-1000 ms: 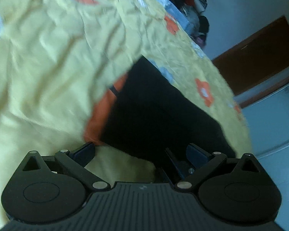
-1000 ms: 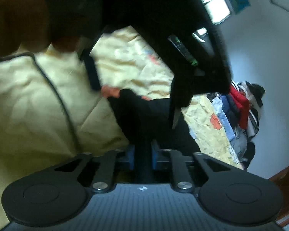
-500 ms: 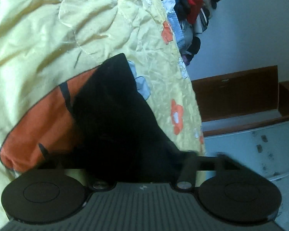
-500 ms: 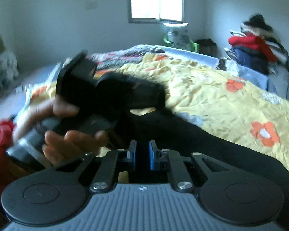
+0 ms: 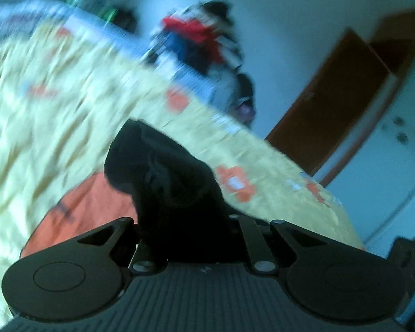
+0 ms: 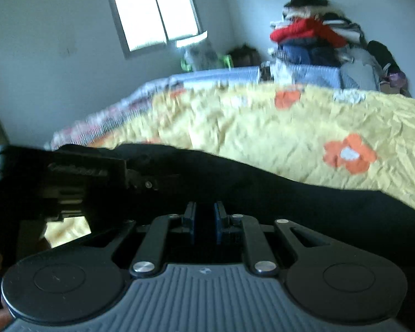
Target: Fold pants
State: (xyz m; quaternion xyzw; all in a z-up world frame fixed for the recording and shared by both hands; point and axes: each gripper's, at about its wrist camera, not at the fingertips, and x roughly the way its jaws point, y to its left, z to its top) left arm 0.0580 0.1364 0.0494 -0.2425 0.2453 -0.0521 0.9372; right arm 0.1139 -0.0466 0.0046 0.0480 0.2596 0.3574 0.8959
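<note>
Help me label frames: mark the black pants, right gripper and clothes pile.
black pants point(image 6: 304, 202), right wrist view, leg fabric.
right gripper point(image 6: 205, 221), right wrist view, between fingertips.
clothes pile point(image 6: 312, 31), right wrist view, red garment.

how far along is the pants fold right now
Early to midway. Done: both grippers appear to have hold of the black pants; the right gripper has its jaws closed on the cloth, and the left gripper is buried in a raised bunch of it. In hand: carrying fabric over the yellow bedspread. Left: laying it down flat; no neat fold shows yet.
</note>
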